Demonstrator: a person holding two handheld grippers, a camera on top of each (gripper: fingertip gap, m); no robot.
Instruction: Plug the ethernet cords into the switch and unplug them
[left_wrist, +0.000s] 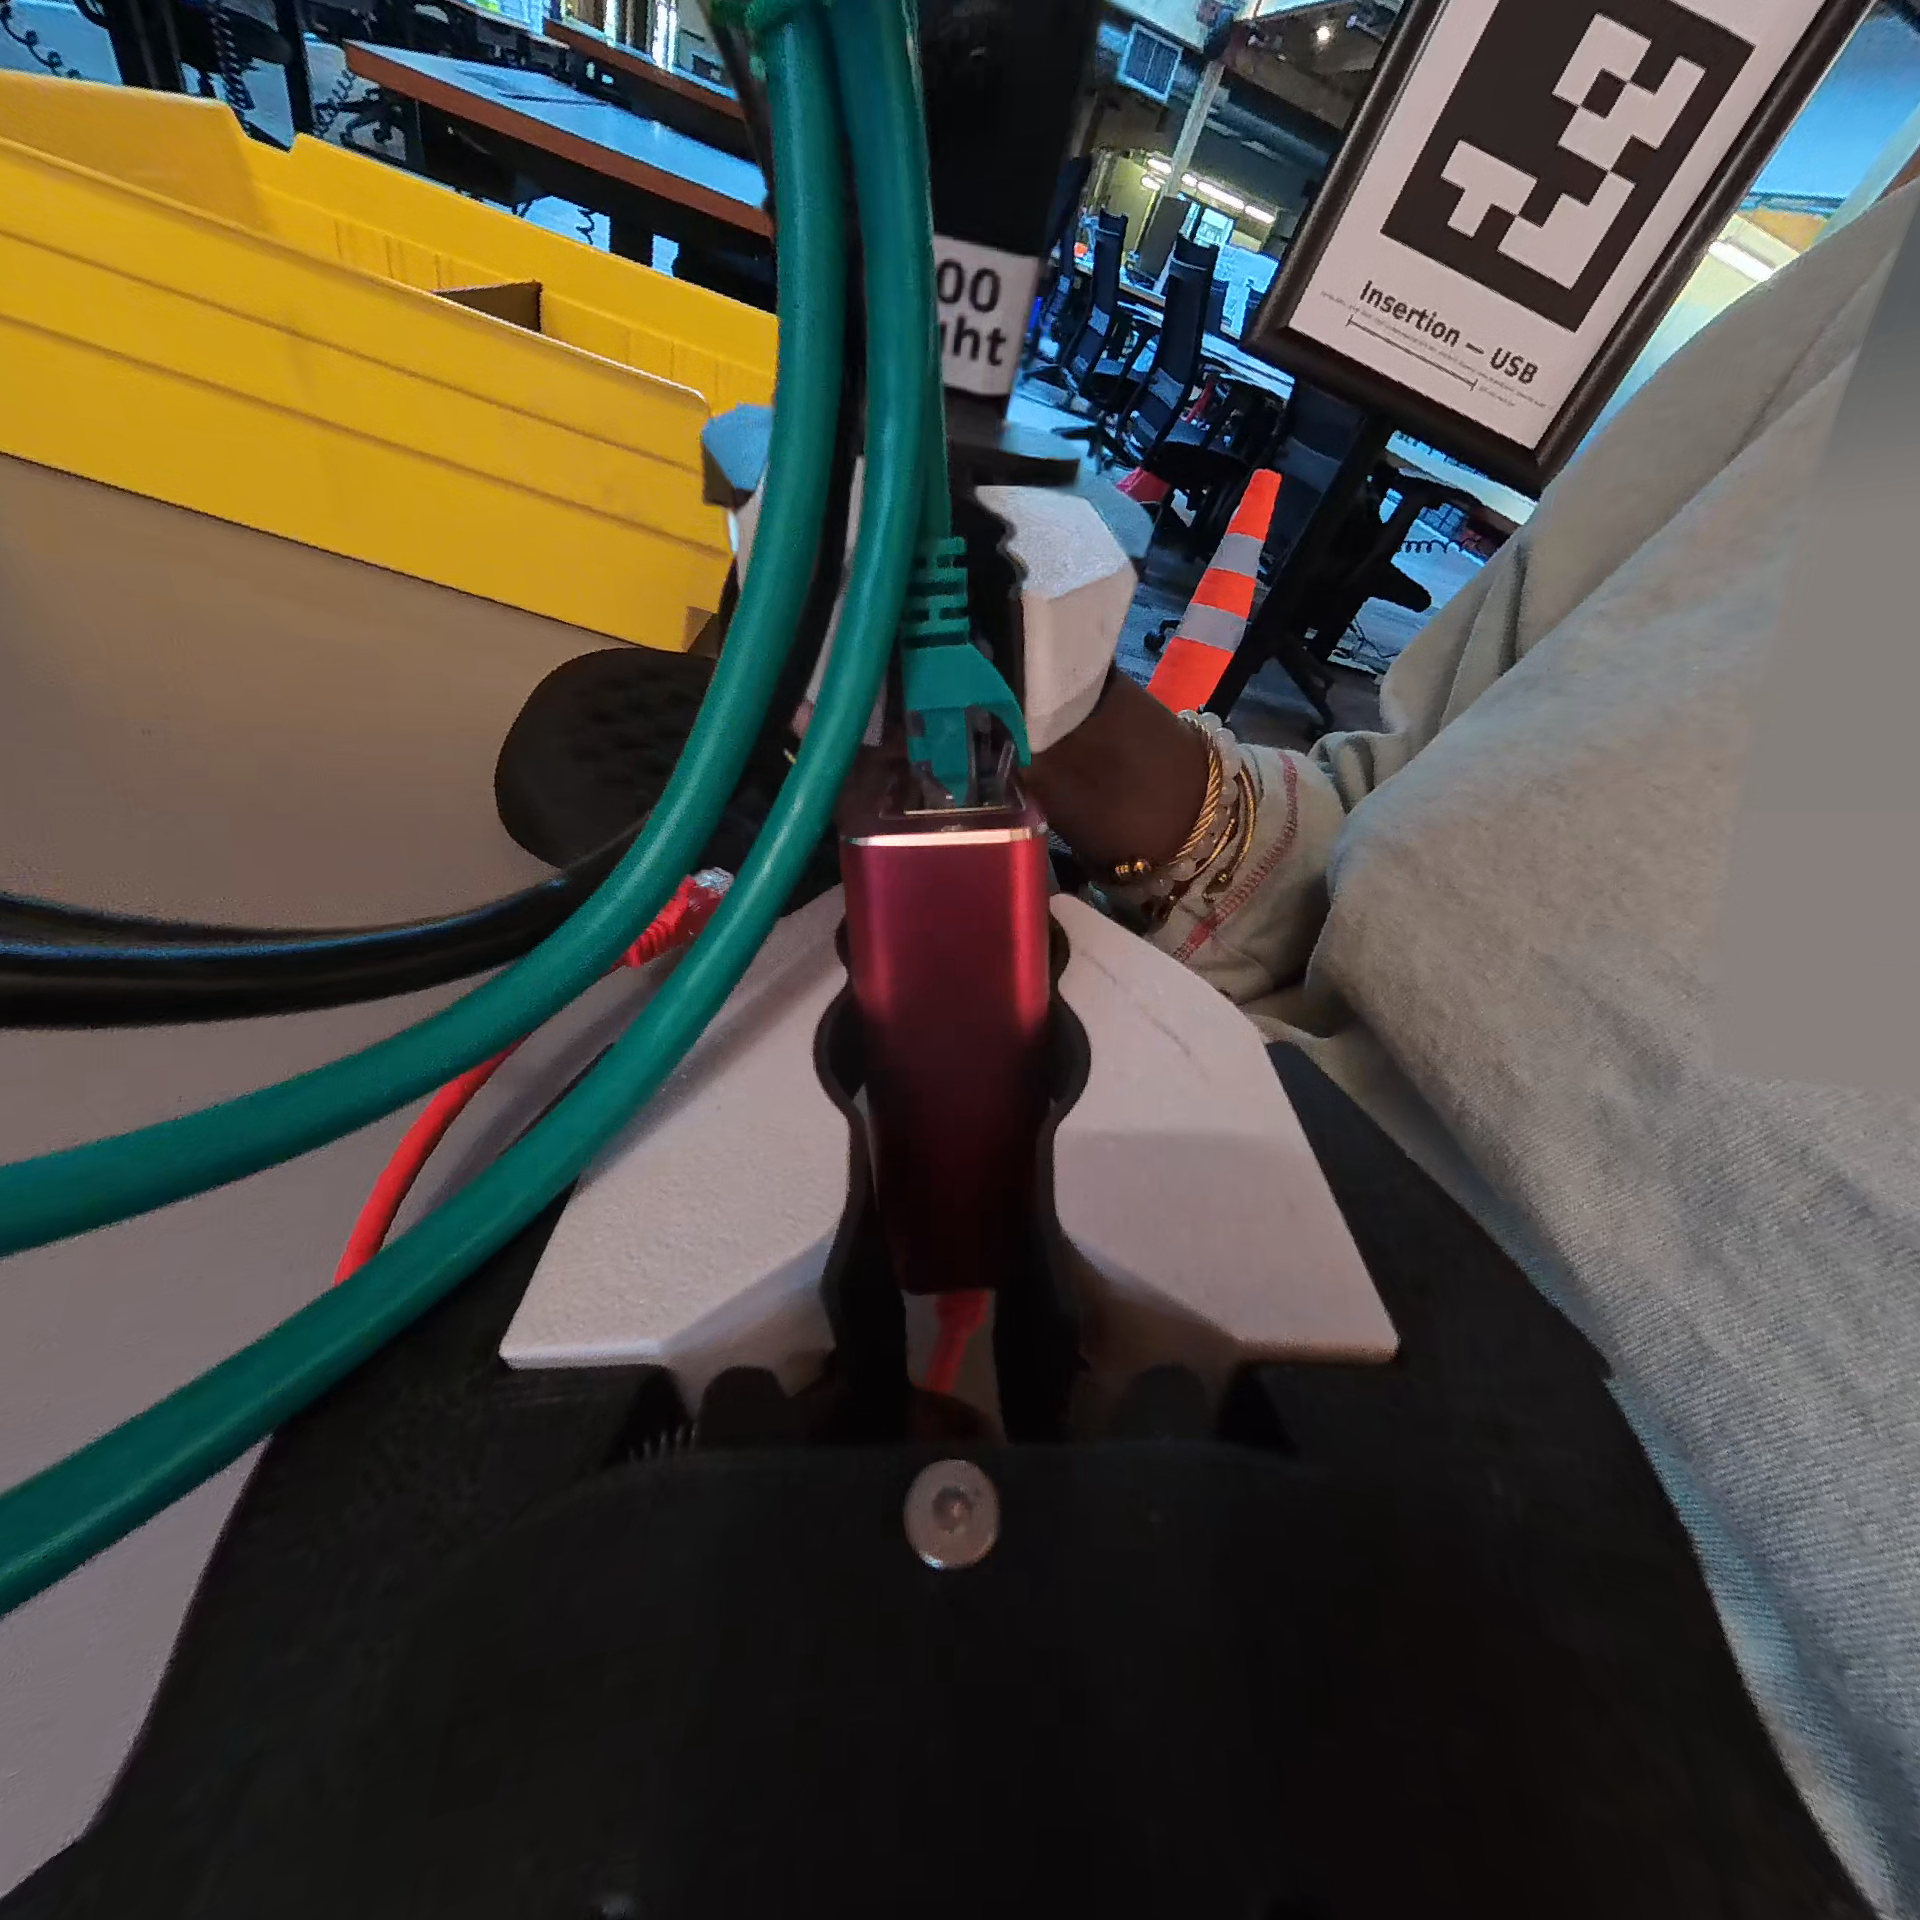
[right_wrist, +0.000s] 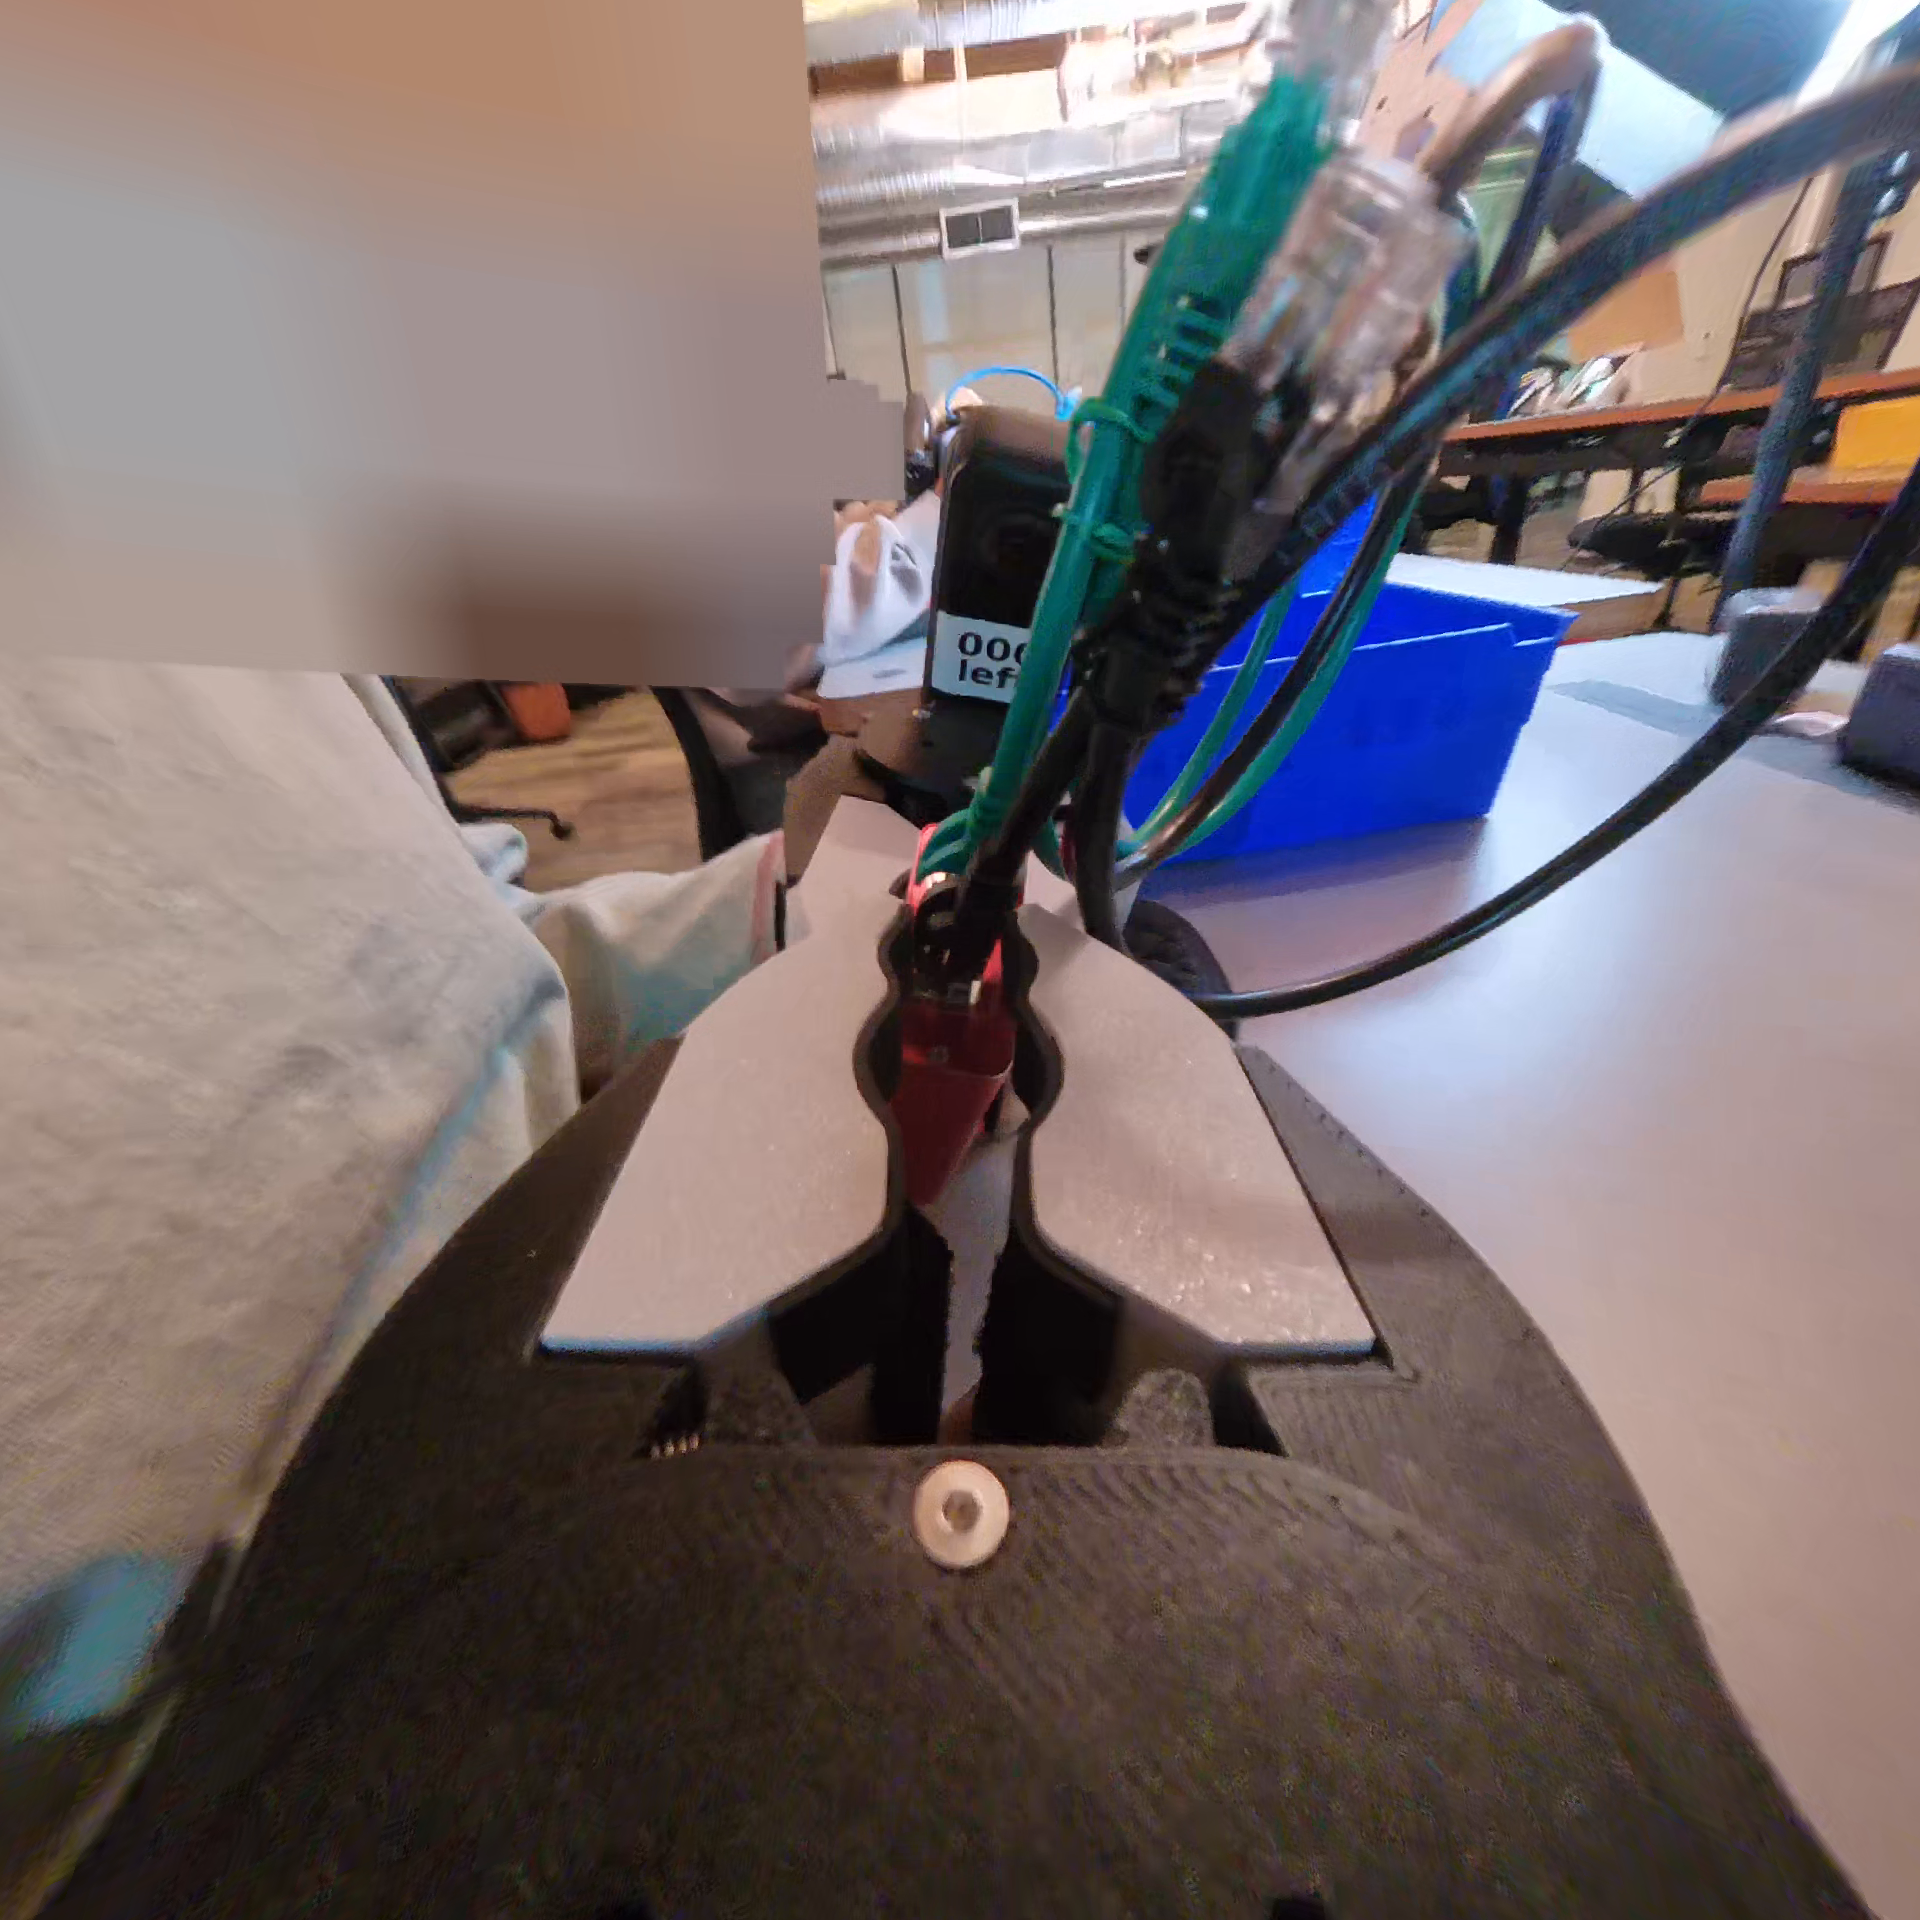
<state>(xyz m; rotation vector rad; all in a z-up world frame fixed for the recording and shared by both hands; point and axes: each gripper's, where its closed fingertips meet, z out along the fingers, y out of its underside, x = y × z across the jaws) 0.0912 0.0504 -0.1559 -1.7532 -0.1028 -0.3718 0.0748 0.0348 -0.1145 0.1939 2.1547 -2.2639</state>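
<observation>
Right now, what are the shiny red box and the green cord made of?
The red box looks like metal, maybe anodised aluminium: smooth satin sheen, a bright silvery rim at its end. The green cord looks like rubbery plastic: matte skin, bending in soft loops. Its plug seems moulded plastic. The left claw clamps the box.

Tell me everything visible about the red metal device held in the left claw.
The red device is a slim, oblong block with a glossy, anodized-looking metallic red shell and a bright silver rim at its far end. It stands lengthwise between the white fingers of the left claw, which is shut on its sides. A green ethernet plug sits at the port in the far end; how deep it goes cannot be told. A red cable leaves its near end. It is held above the grey table.
</observation>
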